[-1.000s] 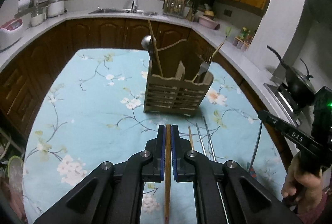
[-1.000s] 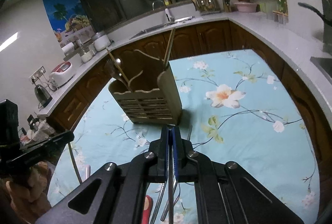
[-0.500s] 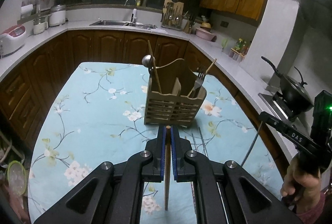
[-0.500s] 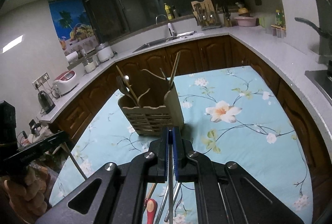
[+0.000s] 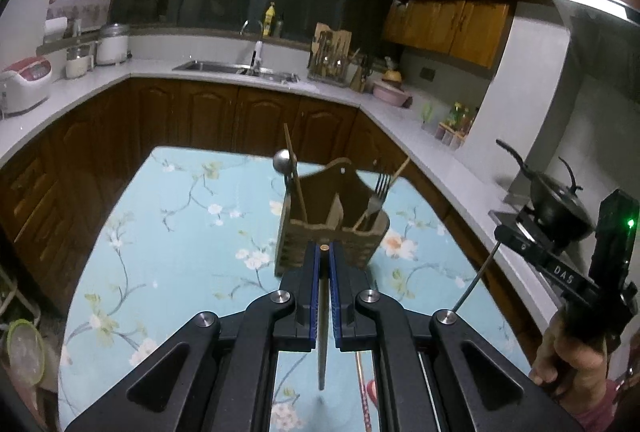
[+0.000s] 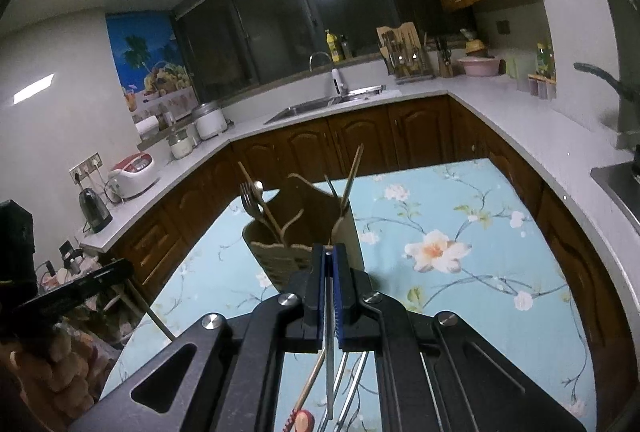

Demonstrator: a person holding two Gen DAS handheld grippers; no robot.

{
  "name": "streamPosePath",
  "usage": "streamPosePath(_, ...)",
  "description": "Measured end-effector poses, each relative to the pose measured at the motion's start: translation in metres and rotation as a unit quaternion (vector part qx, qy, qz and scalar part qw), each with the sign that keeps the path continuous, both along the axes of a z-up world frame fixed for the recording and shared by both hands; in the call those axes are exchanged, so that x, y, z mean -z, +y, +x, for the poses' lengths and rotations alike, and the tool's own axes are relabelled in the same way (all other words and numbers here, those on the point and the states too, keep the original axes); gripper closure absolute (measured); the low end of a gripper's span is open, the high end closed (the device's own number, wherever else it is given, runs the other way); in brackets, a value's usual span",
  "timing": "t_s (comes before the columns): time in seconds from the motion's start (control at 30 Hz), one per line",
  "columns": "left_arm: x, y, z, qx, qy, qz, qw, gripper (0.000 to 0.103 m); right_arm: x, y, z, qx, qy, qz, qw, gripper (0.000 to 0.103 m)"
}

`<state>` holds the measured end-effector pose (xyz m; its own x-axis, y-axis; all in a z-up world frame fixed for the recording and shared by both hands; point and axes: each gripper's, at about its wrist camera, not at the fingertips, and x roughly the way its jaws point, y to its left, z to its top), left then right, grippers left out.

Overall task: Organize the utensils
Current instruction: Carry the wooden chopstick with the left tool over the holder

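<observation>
A slatted wooden utensil holder [image 5: 332, 232] stands on the floral table, with a ladle, a fork [image 5: 378, 194] and wooden chopsticks in it. It also shows in the right wrist view [image 6: 298, 232]. My left gripper [image 5: 324, 252] is shut on a wooden chopstick [image 5: 322, 332], held lifted in front of the holder. My right gripper [image 6: 329, 260] is shut on a metal chopstick [image 6: 329, 352], also lifted near the holder. It appears at the right of the left wrist view [image 5: 560, 272] with the metal chopstick [image 5: 476, 282] hanging down.
Several loose utensils [image 6: 352, 380] lie on the blue floral tablecloth [image 5: 168, 232] below the grippers, one with a red end [image 6: 302, 418]. Wooden cabinets and a grey counter [image 5: 160, 72] surround the table. A black wok [image 5: 556, 200] sits on the stove at the right.
Both grippers have risen off the table with their chopsticks and tilted up. The holder now sits lower in both views.
</observation>
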<state>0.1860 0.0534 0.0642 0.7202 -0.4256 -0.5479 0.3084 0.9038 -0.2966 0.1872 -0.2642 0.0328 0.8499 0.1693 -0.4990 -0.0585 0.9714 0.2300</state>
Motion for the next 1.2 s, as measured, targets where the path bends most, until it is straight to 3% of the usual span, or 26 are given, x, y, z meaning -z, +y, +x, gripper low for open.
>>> streamPosePath(0.5,-0.025,0.013,0.018,-0.026,-0.071,-0.045,0.9961,0.100,-0.033,-0.003,0.025,-0.003,-0.049,0.008,0.999,0.099)
streamPosePath(0.93,-0.009,0.021,0.049,-0.045,-0.110,-0.090,0.9888,0.100,-0.062,-0.004,0.059,0.005,-0.100,0.012,0.995,0.099)
streamPosePath(1.2,0.011,0.014,0.084,-0.059,-0.120,-0.094,0.9865,0.100,-0.070,-0.004,0.079,0.013,-0.120,0.010,0.993,0.099)
